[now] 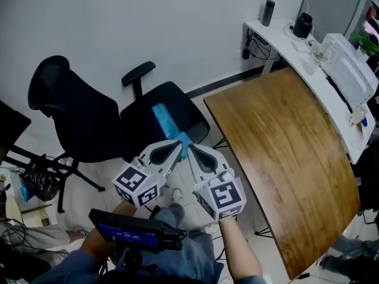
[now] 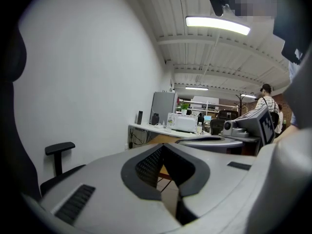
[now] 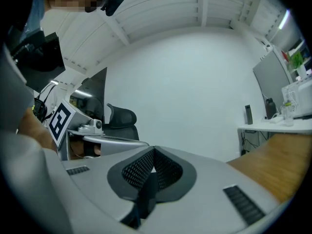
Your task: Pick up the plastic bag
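Over the chair [image 1: 139,129], I held left gripper [image 1: 179,142] and right gripper [image 1: 190,148] level, jaws together, empty; plastic bag [image 1: 166,122] lay just beyond both tips.

Left gripper [image 1: 179,145] beside right gripper [image 1: 190,148], both seemingly closed.

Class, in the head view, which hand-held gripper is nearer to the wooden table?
Right. The right hand-held gripper hangs beside the wooden table, apart from its edge. The left hand-held gripper is farther off, toward the black office chair.
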